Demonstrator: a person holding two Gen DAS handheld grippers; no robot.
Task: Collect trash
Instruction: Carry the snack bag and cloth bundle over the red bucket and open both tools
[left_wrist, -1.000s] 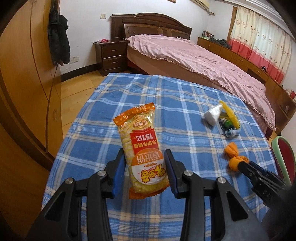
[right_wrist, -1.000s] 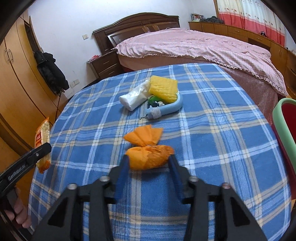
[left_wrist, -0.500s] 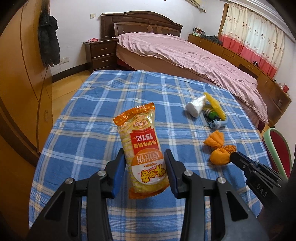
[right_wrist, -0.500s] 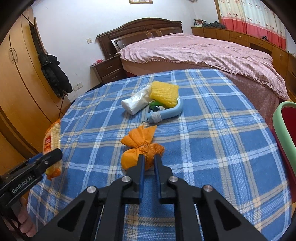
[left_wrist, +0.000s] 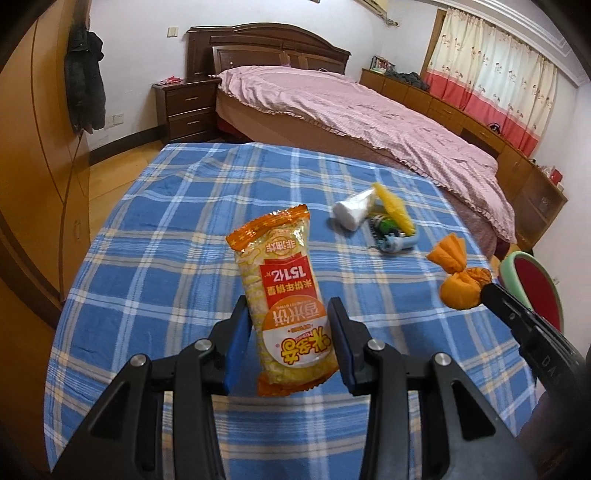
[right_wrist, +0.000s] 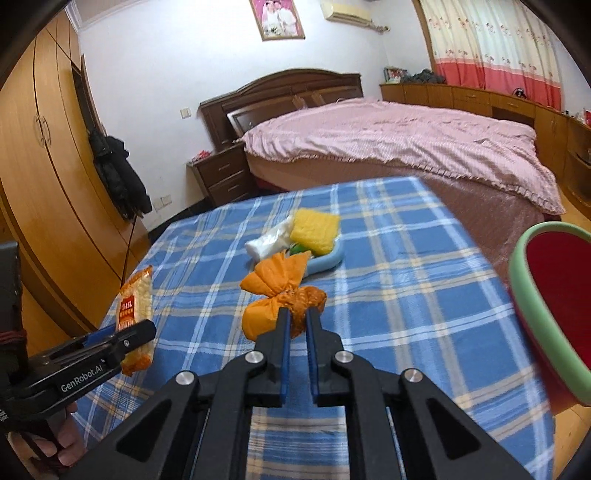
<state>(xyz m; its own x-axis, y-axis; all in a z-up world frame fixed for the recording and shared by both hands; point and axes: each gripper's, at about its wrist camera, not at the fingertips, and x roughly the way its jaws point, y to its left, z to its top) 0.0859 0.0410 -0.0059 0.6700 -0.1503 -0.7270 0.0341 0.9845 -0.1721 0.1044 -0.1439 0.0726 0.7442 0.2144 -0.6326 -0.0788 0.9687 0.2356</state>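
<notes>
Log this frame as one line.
left gripper: shut on snack packet | right gripper: shut on orange wrapper | both lifted off plaid tablecloth

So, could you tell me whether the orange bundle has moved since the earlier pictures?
Yes. The orange bundle, pinched by the right gripper, has risen off the tablecloth.

Orange-yellow snack pkt (left_wrist: 286, 295) w/ red label betw. blue pads (left_wrist: 236, 343), orange knotted bag (right_wrist: 282, 301) at right tongs' tips, blue-white plaid cloth (left_wrist: 166, 240) under both, yellow sponge (right_wrist: 314, 232) beyond.
</notes>
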